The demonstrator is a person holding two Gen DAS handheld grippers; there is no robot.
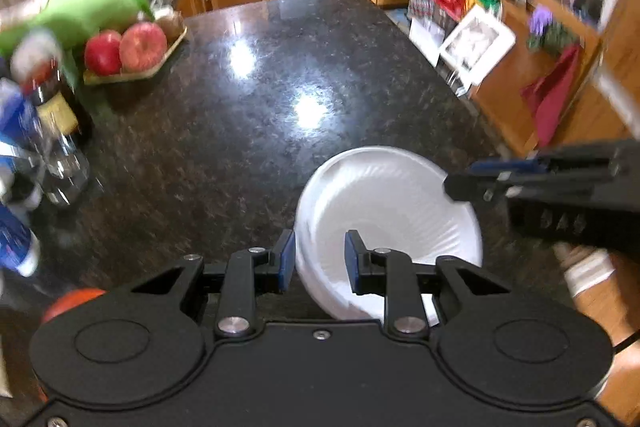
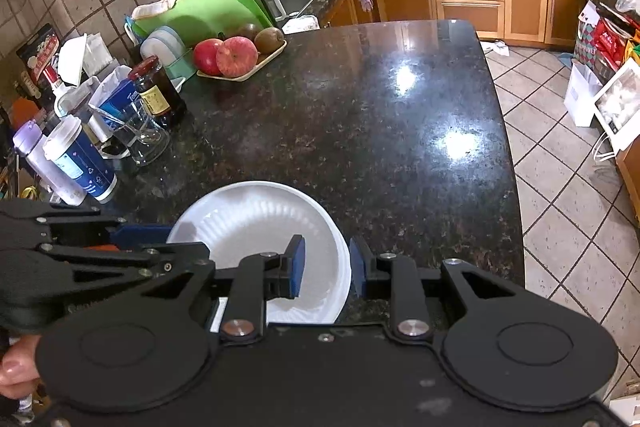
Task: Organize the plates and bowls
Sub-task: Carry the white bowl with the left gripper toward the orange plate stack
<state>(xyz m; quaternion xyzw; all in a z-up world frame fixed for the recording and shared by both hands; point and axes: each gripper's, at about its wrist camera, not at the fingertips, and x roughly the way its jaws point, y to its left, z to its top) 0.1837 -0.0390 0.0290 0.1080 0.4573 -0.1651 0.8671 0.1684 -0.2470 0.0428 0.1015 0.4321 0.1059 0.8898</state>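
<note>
While both claws pinch opposite rims of the white bowl (image 2: 256, 227), it sits at the worktop's (image 2: 360, 115) lower edge. Left claw (image 1: 320, 259) and right claw (image 2: 326, 267) each clamp rim; bare stone fills the frame's centre.

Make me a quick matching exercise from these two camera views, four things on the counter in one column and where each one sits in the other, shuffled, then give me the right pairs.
Things:
1. white plates
2. apples
3. dark jar with a red lid
4. green cutting board

Places:
A. in a shallow tray on the dark counter's far left
B. propped up behind the fruit tray
C. rim between the pads of both the left gripper and the right gripper
D. among cups and bottles at the counter's left edge

Pairs: 1-C, 2-A, 3-D, 4-B
</note>
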